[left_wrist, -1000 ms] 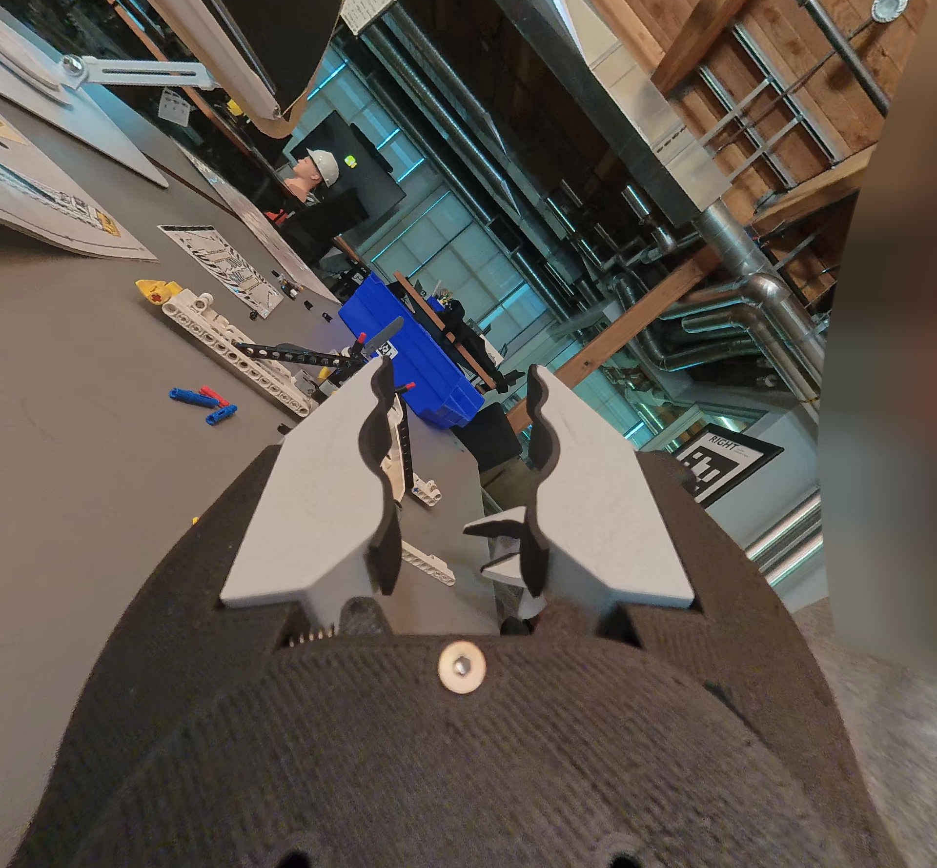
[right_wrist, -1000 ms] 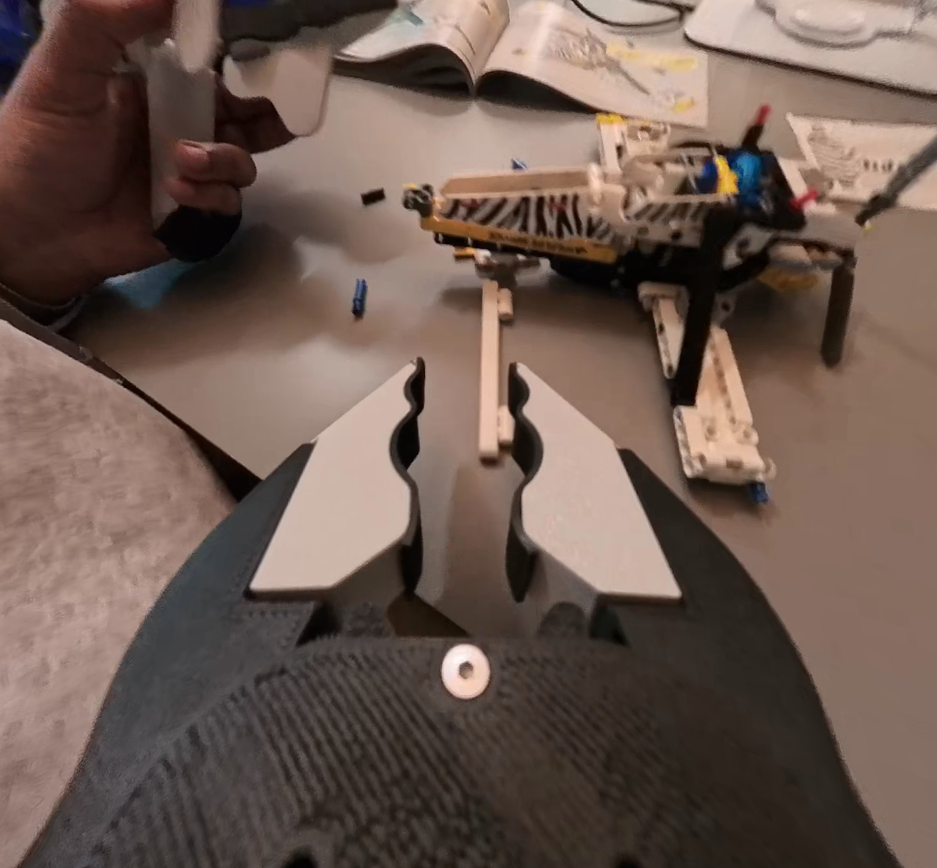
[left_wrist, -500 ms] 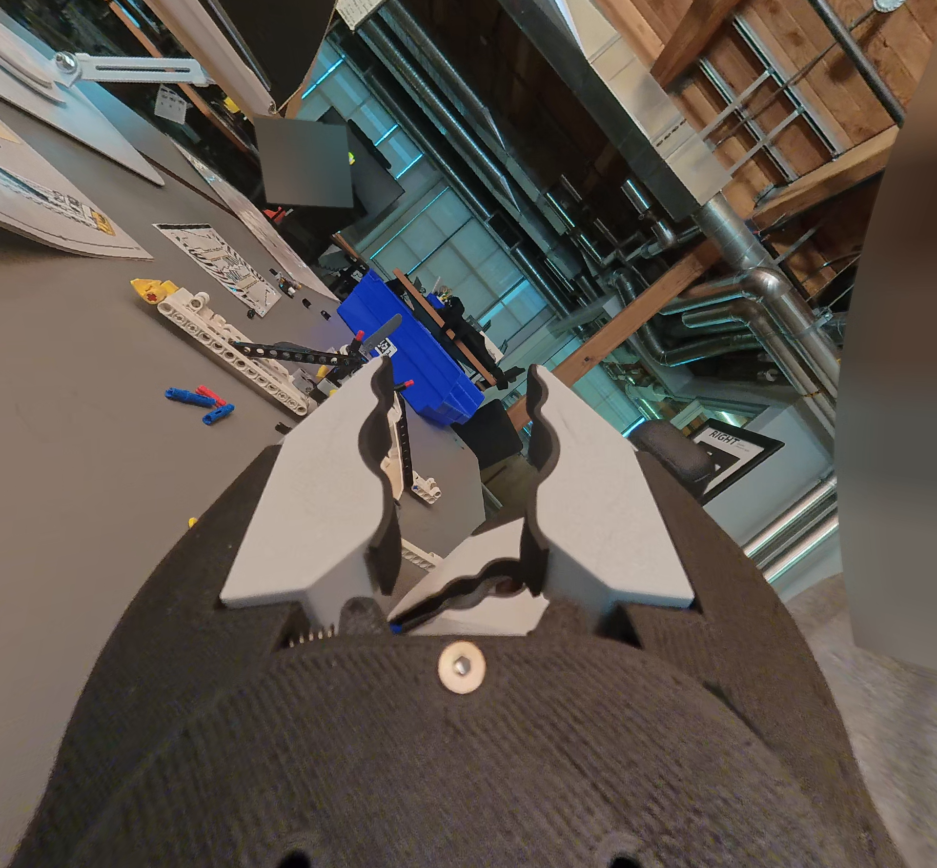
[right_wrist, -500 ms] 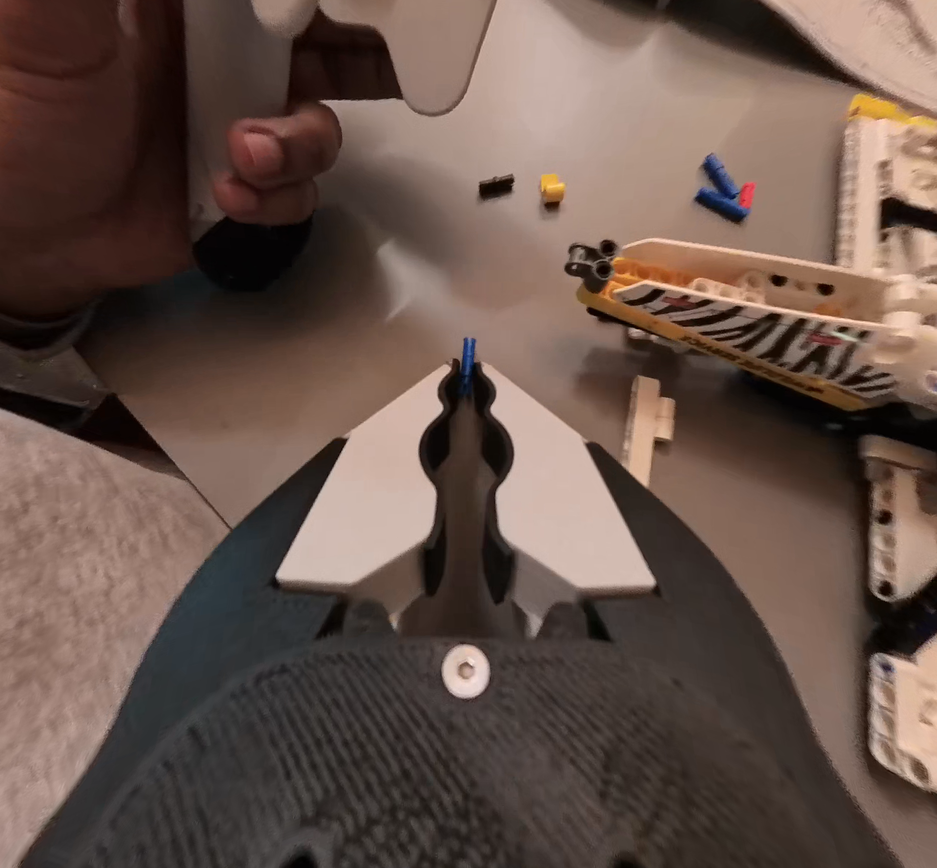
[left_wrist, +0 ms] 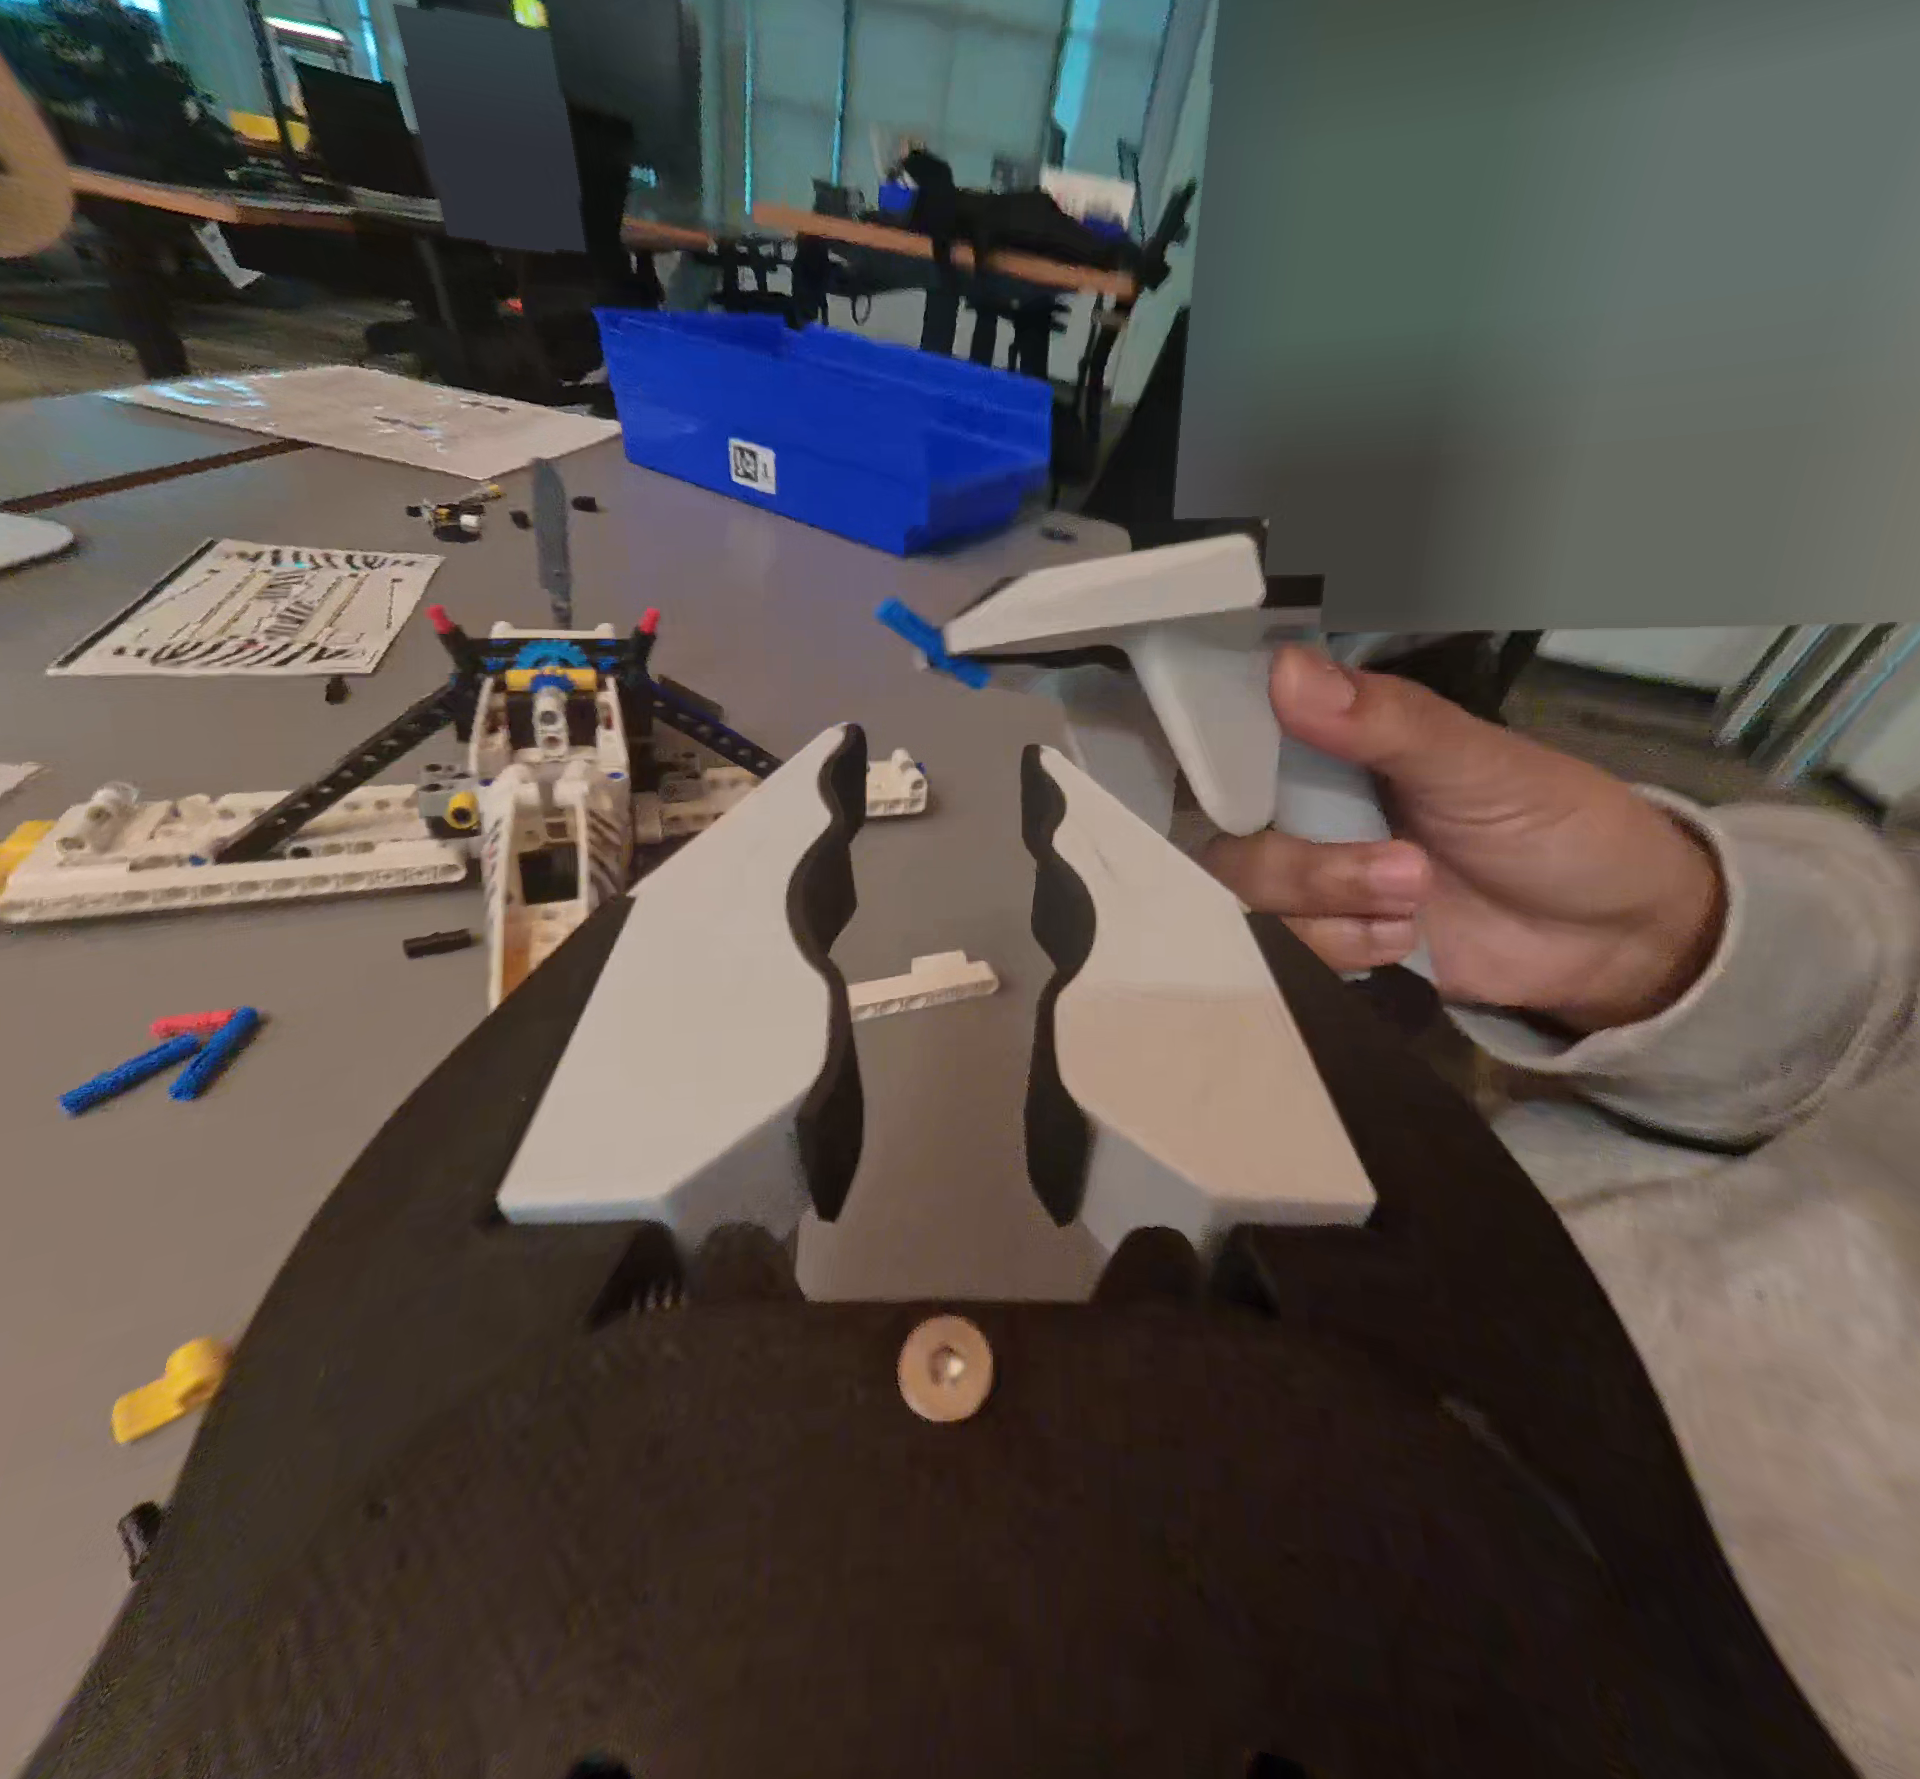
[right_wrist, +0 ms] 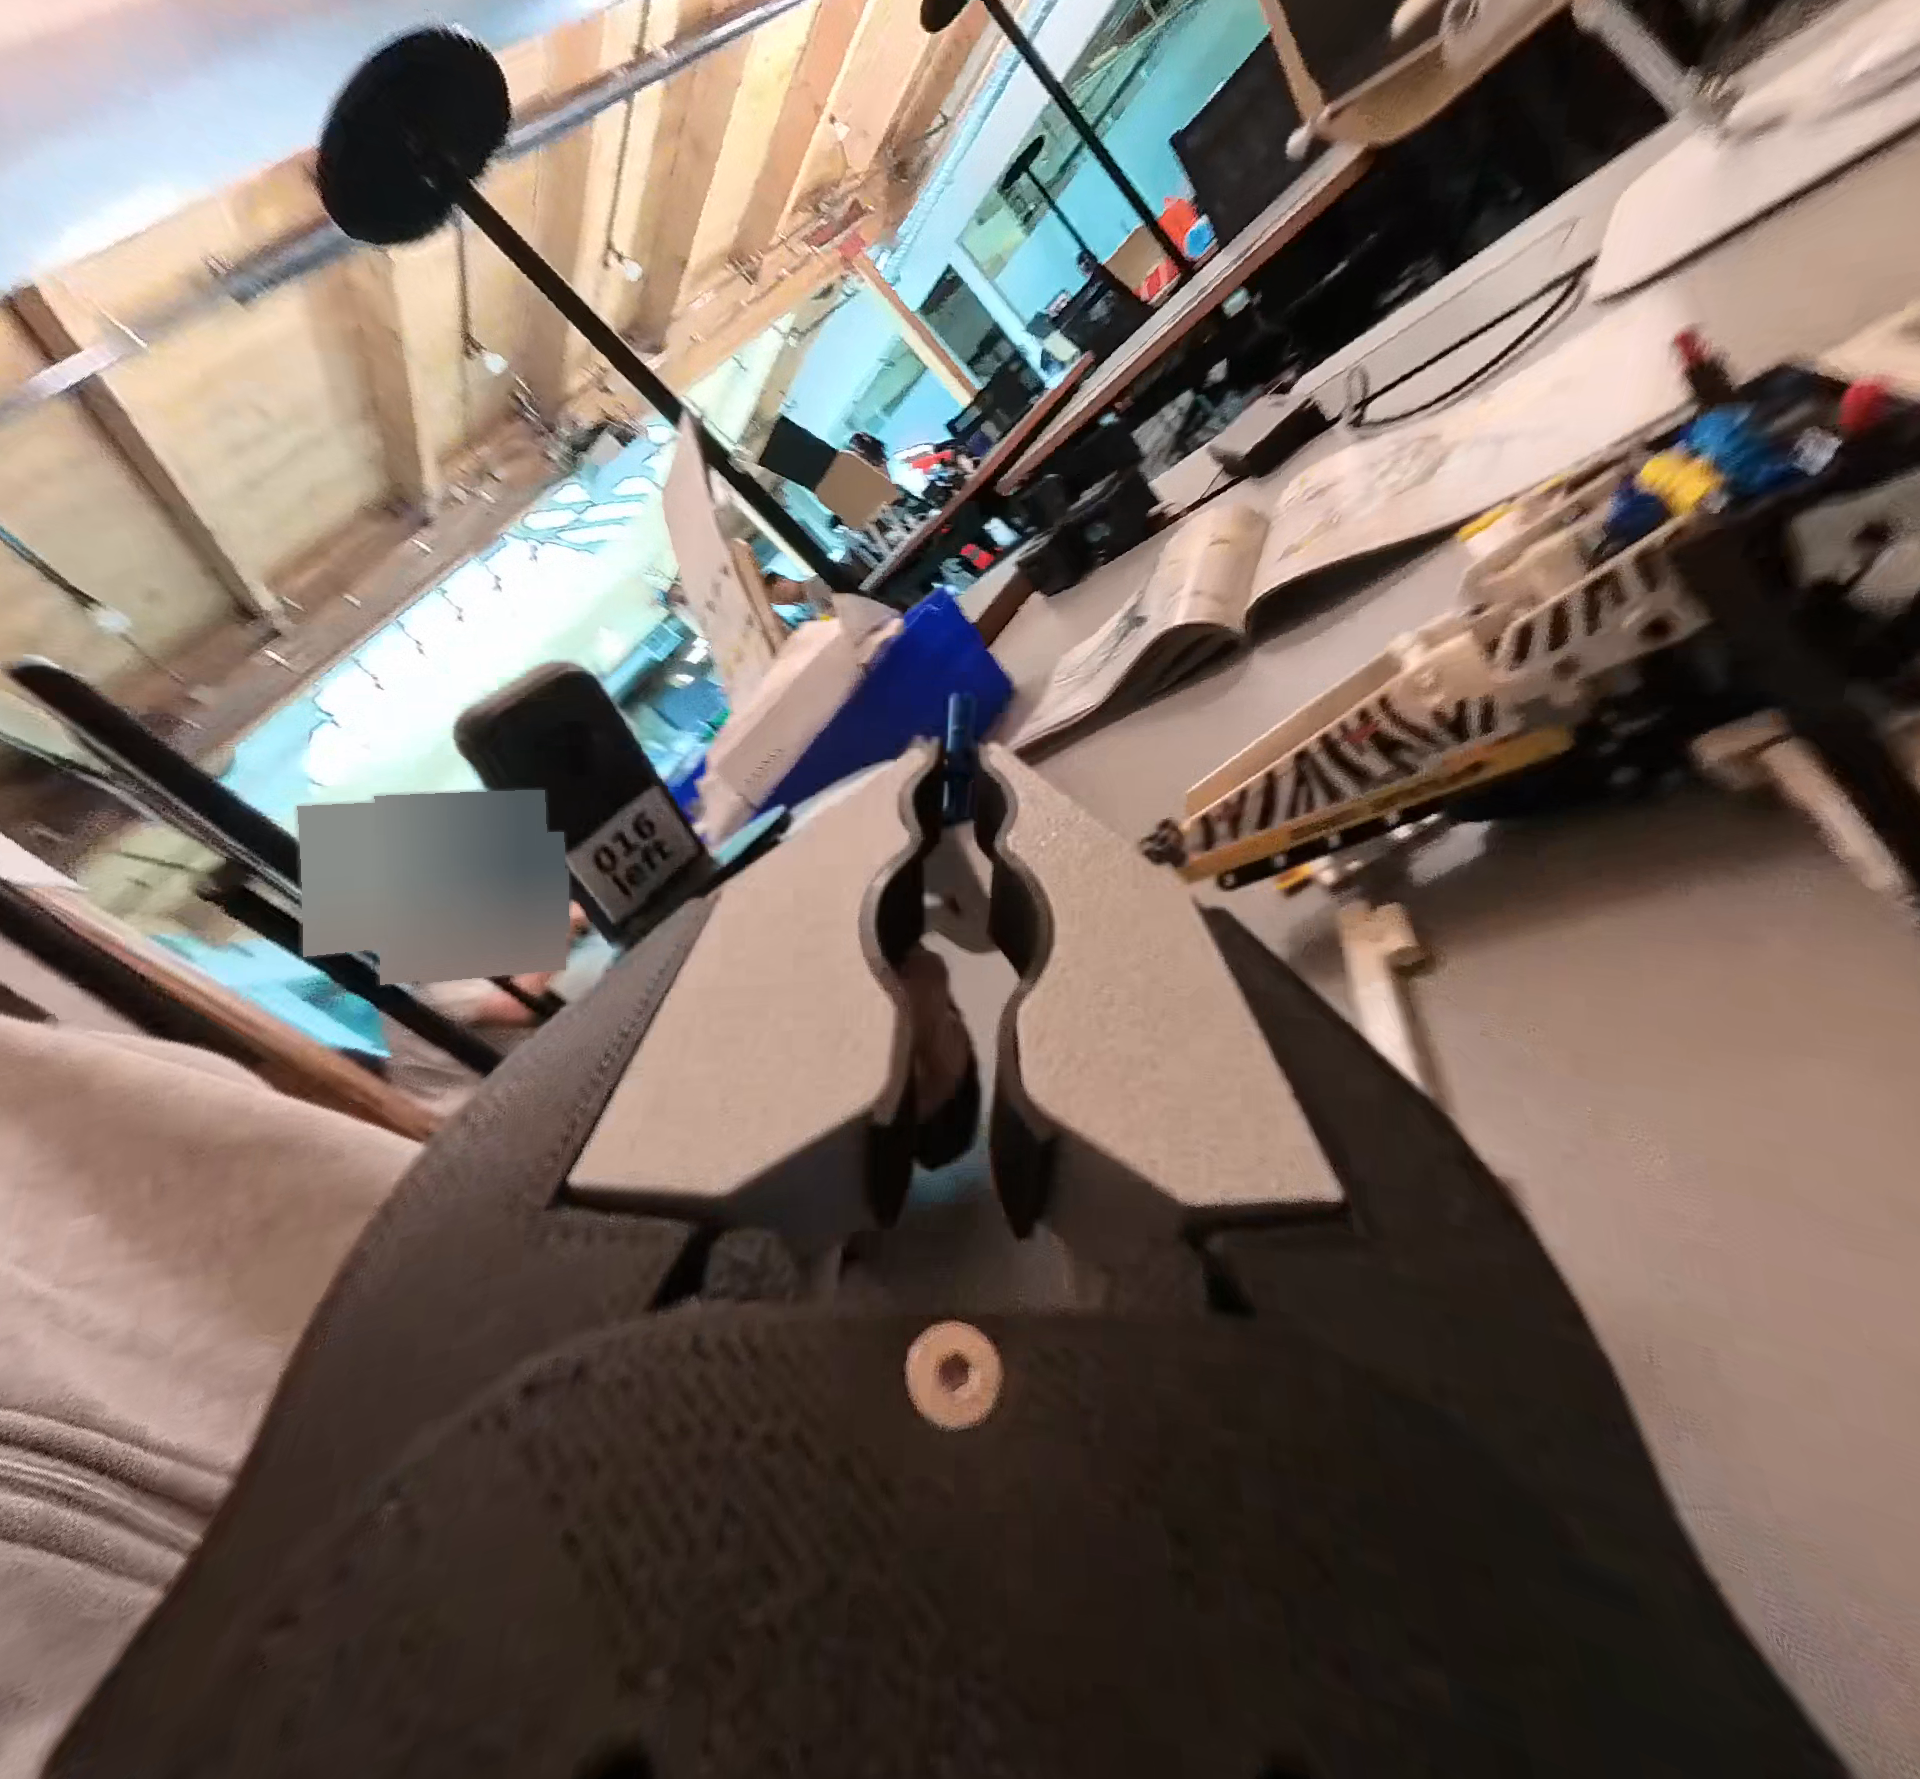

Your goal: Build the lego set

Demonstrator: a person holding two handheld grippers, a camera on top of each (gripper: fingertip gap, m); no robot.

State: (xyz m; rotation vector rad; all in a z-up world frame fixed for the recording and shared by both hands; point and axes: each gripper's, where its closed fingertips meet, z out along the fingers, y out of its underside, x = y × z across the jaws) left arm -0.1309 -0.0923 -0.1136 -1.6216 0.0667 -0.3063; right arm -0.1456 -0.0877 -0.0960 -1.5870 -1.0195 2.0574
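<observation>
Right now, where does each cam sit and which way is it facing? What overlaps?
Left wrist: on the open left tool, level over the table, facing the model and blue bin; shows the right hand and sleeve.
Right wrist: on the right tool, shut on a blue pin, tilted up toward the ceiling; a sleeve shows at lower left.
Shared: model, blue bin, blue pin, right tool.
</observation>
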